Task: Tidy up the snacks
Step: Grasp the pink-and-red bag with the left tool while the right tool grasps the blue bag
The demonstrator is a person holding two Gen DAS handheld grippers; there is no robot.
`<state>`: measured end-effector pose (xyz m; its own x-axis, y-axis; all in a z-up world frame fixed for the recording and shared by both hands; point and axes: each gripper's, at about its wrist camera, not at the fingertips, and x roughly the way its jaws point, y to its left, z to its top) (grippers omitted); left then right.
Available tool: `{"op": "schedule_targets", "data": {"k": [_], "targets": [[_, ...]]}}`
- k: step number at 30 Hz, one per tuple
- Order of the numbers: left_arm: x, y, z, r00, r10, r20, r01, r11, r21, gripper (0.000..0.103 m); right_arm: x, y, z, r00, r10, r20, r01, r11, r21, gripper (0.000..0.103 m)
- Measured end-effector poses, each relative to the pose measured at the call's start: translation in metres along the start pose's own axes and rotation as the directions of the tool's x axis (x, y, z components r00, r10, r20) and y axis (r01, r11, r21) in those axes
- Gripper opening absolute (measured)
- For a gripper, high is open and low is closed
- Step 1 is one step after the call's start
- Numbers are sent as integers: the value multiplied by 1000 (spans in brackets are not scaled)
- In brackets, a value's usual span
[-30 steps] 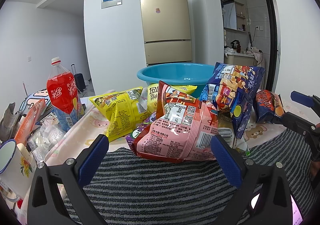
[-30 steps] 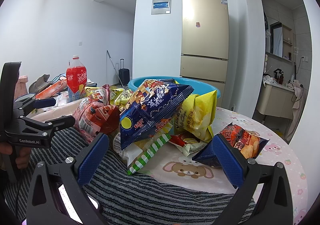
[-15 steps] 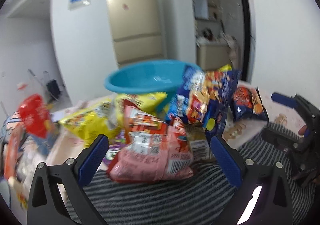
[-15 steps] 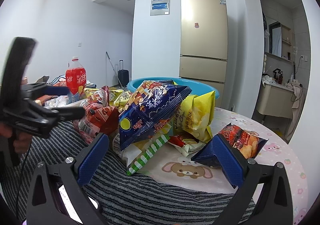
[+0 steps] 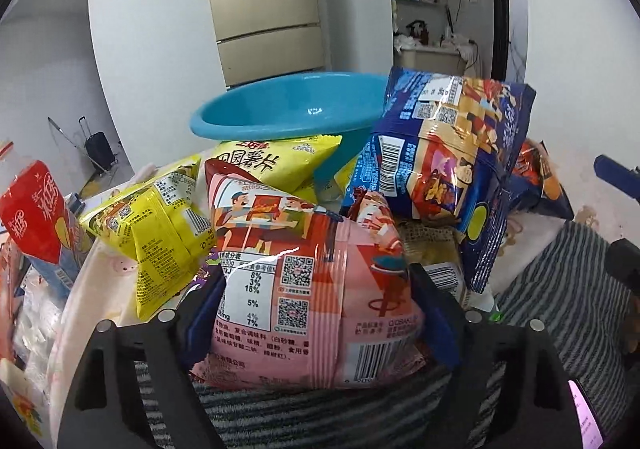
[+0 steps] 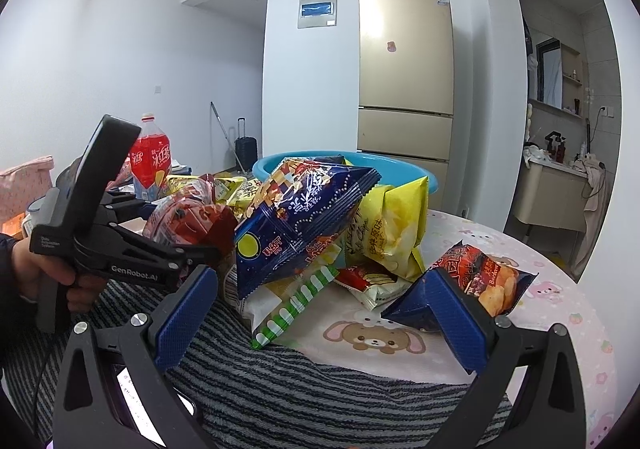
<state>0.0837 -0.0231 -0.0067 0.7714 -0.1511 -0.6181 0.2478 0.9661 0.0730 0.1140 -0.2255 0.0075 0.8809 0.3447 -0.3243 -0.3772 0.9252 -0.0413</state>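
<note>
Worktop (image 6: 560, 289): pink cartoon-print cloth; striped grey towel (image 6: 300, 389) across lower frame; snack bags (image 6: 304, 217) heaped at centre; blue basin (image 5: 288, 113) behind; red bottle (image 6: 152, 161) at left.

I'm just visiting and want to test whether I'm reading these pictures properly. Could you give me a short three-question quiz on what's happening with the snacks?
1. True or false: the left gripper has its fingers on either side of the pink snack bag.
2. Which is the right gripper doing? A) squeezing the blue snack bag B) standing open, holding nothing C) lifting the red bottle
3. Fill in: behind the snack pile stands a teal ____.

Key: 1 true; 2 B; 3 basin.
</note>
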Motion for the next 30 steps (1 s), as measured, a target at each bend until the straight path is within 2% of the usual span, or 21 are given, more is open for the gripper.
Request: {"op": "schedule_targets", "data": {"k": [7, 10, 11, 14, 17, 21, 24, 30], "targets": [[-28, 5, -10, 994, 17, 107, -10, 998, -60, 85, 7, -9, 0, 999, 25, -30, -24, 999, 46, 103], [-33, 17, -8, 991, 27, 128, -14, 994, -104, 85, 17, -27, -1, 993, 95, -68, -86, 988, 132, 103], [-35, 20, -9, 990, 34, 134, -18, 993, -119, 85, 19, -35, 1, 993, 94, -71, -81, 982, 168, 103], [-40, 25, -10, 988, 50, 148, -28, 989, -143, 85, 20, -43, 14, 994, 75, -78, -59, 980, 191, 103], [-43, 26, -9, 985, 64, 159, -40, 988, -151, 85, 34, -44, 37, 986, 105, -130, -75, 973, 216, 103], [-46, 24, -8, 982, 80, 172, -55, 988, -146, 85, 70, -40, 53, 960, 243, -135, -186, 922, 338, 103], [-46, 25, -8, 982, 81, 171, -55, 987, -151, 85, 96, -31, 54, 945, 292, -148, -214, 893, 396, 103], [-46, 24, -9, 982, 84, 172, -57, 986, -157, 85, 134, -16, 49, 937, 292, -190, -179, 871, 458, 103]]}}
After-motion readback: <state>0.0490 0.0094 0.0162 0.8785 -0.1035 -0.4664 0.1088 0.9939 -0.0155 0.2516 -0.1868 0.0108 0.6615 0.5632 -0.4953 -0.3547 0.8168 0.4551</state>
